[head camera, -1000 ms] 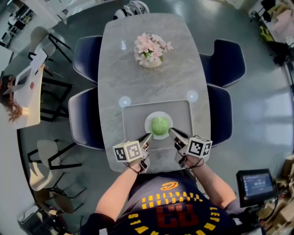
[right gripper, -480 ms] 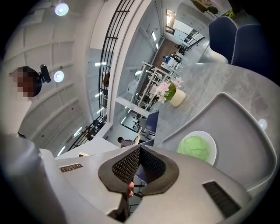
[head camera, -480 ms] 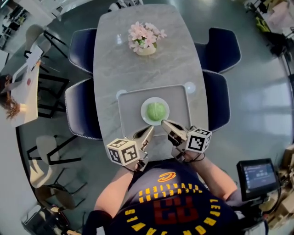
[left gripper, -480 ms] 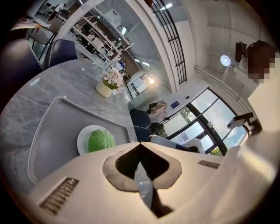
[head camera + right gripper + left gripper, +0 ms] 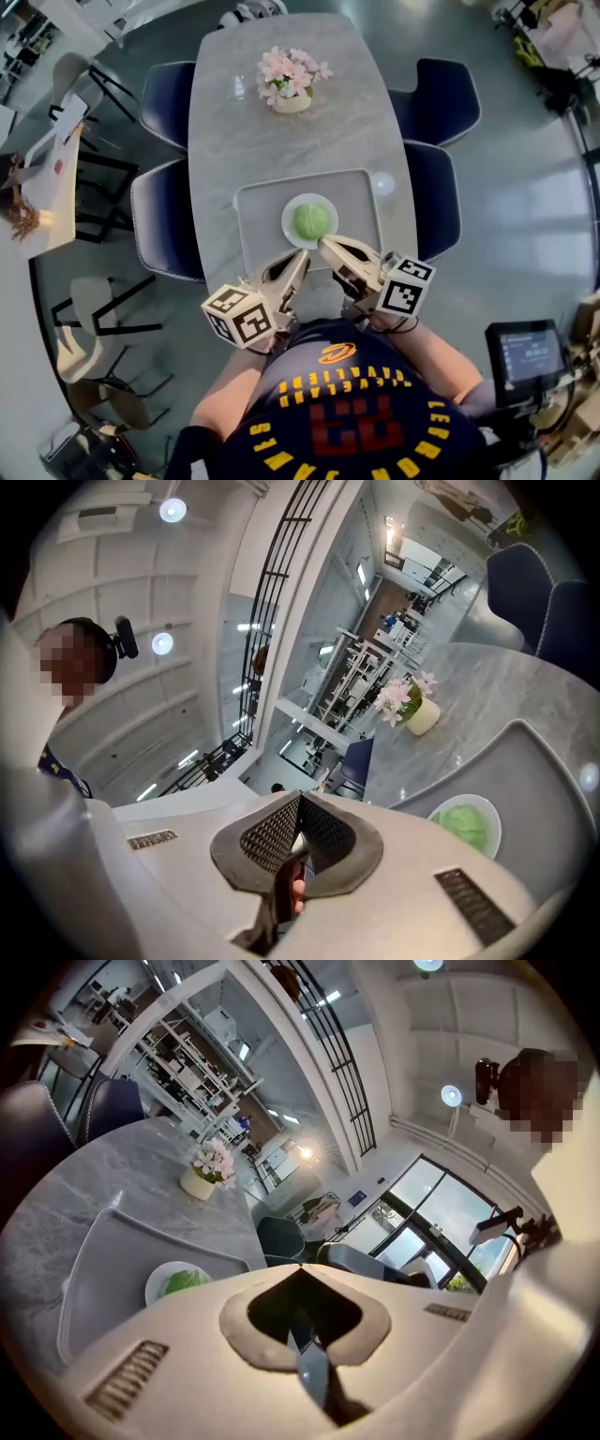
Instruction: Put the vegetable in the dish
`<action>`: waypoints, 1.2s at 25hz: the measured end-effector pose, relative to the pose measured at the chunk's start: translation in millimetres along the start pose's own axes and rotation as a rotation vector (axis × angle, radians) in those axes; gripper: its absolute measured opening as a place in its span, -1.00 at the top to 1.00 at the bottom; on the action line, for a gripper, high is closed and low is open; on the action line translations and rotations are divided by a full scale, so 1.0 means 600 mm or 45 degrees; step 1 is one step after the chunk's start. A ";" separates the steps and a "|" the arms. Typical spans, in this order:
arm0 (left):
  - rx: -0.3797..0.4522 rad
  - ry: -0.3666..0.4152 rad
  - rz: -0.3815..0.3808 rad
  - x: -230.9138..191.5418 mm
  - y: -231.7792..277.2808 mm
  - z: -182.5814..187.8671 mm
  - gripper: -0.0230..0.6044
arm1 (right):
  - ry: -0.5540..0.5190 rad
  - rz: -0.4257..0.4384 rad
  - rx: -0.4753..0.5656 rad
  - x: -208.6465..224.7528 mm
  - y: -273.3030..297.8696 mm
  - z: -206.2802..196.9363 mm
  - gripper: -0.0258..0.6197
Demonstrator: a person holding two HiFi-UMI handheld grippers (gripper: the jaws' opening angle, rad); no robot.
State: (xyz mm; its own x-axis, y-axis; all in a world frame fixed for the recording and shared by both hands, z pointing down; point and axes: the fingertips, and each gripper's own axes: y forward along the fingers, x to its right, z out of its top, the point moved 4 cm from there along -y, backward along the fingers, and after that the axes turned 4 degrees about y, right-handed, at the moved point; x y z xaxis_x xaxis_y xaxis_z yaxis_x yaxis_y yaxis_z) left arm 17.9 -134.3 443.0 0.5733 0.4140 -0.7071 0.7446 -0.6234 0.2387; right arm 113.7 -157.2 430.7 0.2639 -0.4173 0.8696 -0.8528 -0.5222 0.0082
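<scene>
A round green vegetable (image 5: 312, 220) lies in a small white dish (image 5: 290, 230) on a grey tray (image 5: 258, 220) near the table's front edge. My left gripper (image 5: 299, 255) hangs just short of the tray's front rim, shut and empty. My right gripper (image 5: 324, 243) sits beside it at the dish's near right, also shut with nothing held. In the left gripper view the joined jaws (image 5: 300, 1269) point up over the dish (image 5: 155, 1288). The right gripper view shows the dish (image 5: 466, 825) below the right gripper (image 5: 298, 797).
A vase of pink flowers (image 5: 288, 77) stands at the table's far end. Dark blue chairs (image 5: 165, 225) line both long sides of the marble table (image 5: 300, 150). A small screen (image 5: 523, 358) stands at the lower right. Two round lights reflect on the table by the tray's far corners.
Both grippers have drawn back from the dish's sides toward the person and risen, their tips now closer together. The vegetable stays in the dish.
</scene>
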 end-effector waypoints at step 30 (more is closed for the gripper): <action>0.074 0.206 -0.054 0.058 -0.002 0.048 0.93 | -0.278 0.077 0.047 -0.052 -0.006 0.034 0.91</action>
State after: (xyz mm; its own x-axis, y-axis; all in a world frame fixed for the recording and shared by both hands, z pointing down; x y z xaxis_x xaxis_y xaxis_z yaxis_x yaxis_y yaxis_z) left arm 26.9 -138.3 398.7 0.5928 0.5390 -0.5984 0.7510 -0.6383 0.1691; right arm 117.5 -157.5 393.9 0.3073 -0.5977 0.7405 -0.8542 -0.5162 -0.0622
